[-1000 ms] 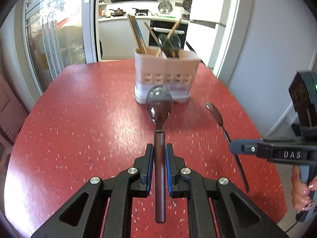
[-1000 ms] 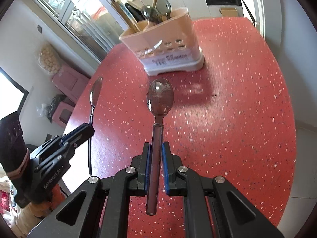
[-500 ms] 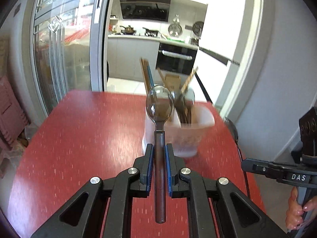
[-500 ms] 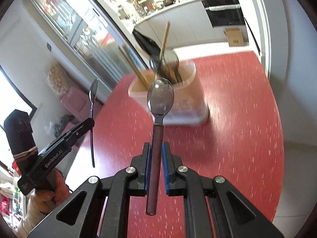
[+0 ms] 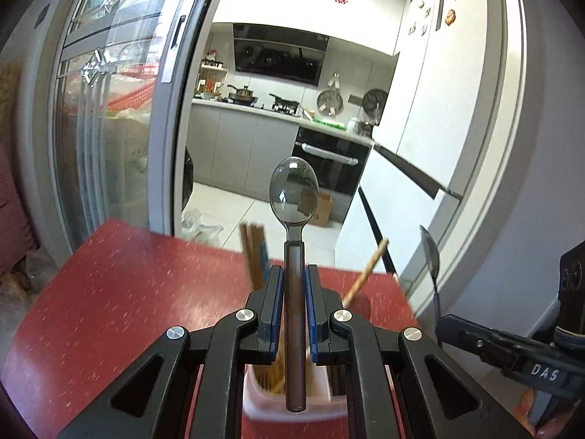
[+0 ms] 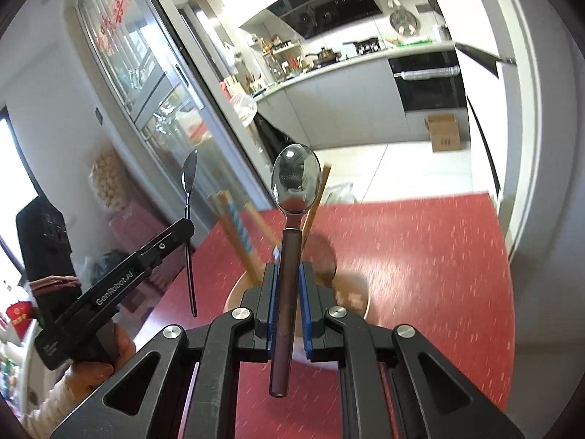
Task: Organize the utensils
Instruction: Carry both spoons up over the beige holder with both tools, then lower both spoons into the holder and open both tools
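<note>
My left gripper (image 5: 294,274) is shut on the brown handle of a steel spoon (image 5: 293,192), whose bowl points up and away. Just under the fingers stands the pale utensil holder (image 5: 292,408) with chopsticks (image 5: 254,252) sticking out of it. My right gripper (image 6: 289,270) is shut on a second brown-handled spoon (image 6: 295,184), and it also hovers over the holder (image 6: 353,298). Each view catches the other tool at its edge: the right gripper (image 5: 442,325) with its spoon (image 5: 429,252), and the left gripper (image 6: 186,226) with its spoon (image 6: 189,177).
The holder stands on a red speckled table (image 5: 109,311) near its far edge. Behind it are a glass sliding door (image 5: 109,128), a kitchen with an oven (image 5: 329,168) and a white wall (image 5: 530,183) close on the right. A hand (image 6: 98,362) grips the left tool.
Both grippers have risen and moved forward with their spoons. The holder, a second ago farther off on the table, now lies right beneath the fingers. The views tilted up toward the kitchen.
</note>
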Demonstrator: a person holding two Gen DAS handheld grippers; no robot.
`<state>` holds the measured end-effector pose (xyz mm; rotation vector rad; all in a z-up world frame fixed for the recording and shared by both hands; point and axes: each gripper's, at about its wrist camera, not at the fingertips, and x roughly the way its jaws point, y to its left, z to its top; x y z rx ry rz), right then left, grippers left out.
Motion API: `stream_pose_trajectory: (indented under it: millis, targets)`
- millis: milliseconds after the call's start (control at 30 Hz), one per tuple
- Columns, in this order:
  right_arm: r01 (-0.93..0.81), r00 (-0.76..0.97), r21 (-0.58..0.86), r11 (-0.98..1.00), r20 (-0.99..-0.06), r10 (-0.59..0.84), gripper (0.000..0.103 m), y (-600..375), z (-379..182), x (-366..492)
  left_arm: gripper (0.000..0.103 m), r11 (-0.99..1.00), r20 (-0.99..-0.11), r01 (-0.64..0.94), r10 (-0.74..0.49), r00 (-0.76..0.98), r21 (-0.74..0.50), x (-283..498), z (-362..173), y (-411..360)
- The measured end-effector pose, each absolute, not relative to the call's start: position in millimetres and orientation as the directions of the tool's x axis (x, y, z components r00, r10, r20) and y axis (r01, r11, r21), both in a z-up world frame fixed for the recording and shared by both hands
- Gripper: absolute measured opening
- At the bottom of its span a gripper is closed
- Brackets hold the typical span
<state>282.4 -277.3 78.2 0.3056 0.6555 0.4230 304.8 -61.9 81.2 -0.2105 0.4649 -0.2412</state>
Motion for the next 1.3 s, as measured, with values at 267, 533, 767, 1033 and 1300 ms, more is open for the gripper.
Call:
stream_pose_trajectory:
  millis: [267, 533, 767, 1033, 1300]
  targets:
    - [-0.326, 0.788, 0.262, 0.908, -0.456, 0.415, 0.012, -261.4, 71.4, 317.4, 0.040, 0.967, -0.339, 0.176, -0.231, 0.912, -0.186, 324.8, 60.1, -90.2]
    - [-0.305, 0.867, 0.072, 0.950, -0.392, 0.308, 0.012, -242.7, 37.5, 310.9, 0.040, 0.986, -0.292, 0.122, -0.150, 0.945, -0.113, 322.1, 29.0, -104.0]
    - [-0.337, 0.873, -0.041, 0.941, -0.387, 0.296, 0.012, -223.0, 13.9, 288.3, 0.040, 0.991, -0.312, 0.108, -0.126, 0.942, -0.075, 312.6, 12.6, -108.2]
    - [-0.350, 0.847, -0.019, 0.937, -0.432, 0.308, 0.012, -228.0, 6.1, 282.2, 0.040, 0.993, -0.346, 0.112, -0.113, 0.931, -0.023, 302.0, 6.2, -112.3]
    - [-0.366, 0.821, 0.012, 0.931, -0.467, 0.329, 0.012, -235.7, 4.7, 281.0, 0.040, 0.993, -0.378, 0.120, -0.115, 0.919, -0.012, 299.5, 7.1, -109.5]
